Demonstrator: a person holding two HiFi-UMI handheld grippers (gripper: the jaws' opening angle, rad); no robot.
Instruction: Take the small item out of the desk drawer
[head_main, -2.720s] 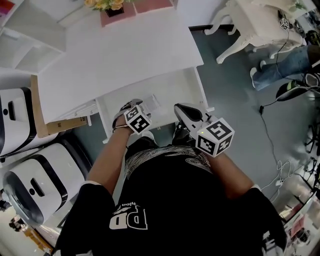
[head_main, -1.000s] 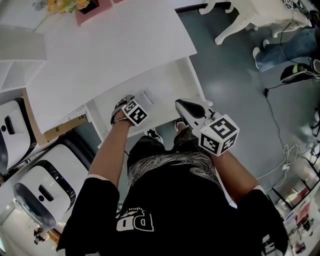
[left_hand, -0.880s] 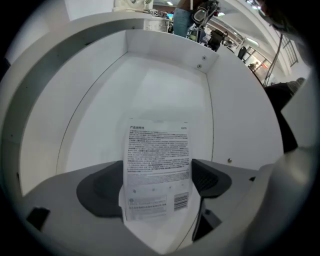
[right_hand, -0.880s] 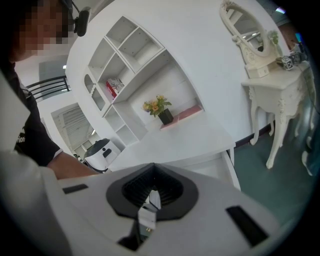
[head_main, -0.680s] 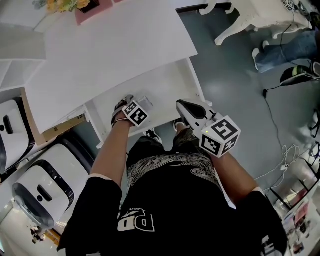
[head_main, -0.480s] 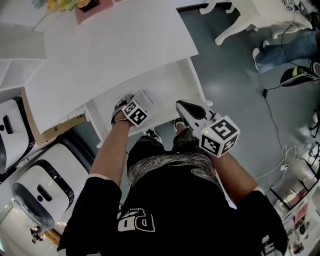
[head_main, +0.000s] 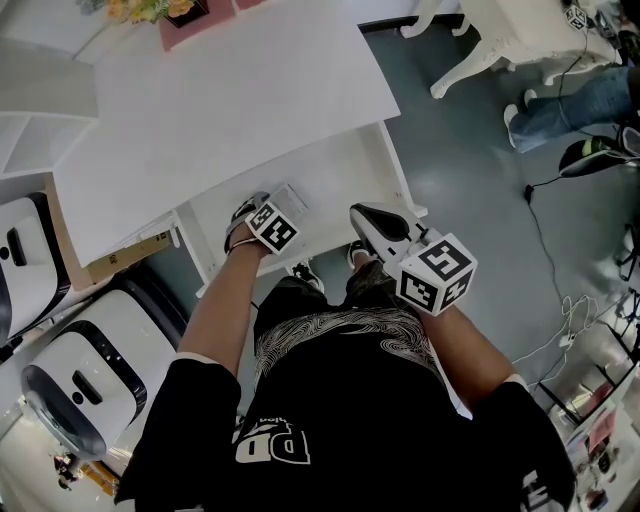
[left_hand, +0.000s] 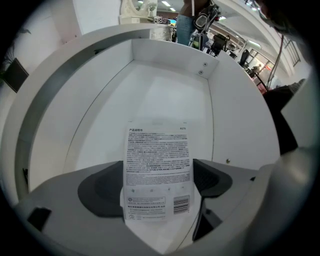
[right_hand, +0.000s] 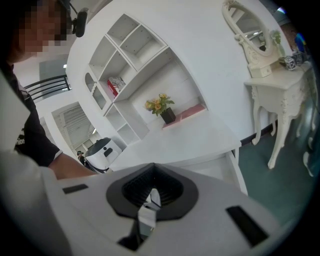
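From above, your left gripper (head_main: 262, 216) covers most of the white packet (head_main: 291, 197). Its print is too small to read. Your body hides part of the drawer (head_main: 340, 170) front.

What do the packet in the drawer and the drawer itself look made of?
Packet: thin plastic or coated-paper pouch, white, lying flat, printed with fine text and a barcode. Drawer: likely white painted or laminated board, smooth and matte, with screw heads in its side wall.
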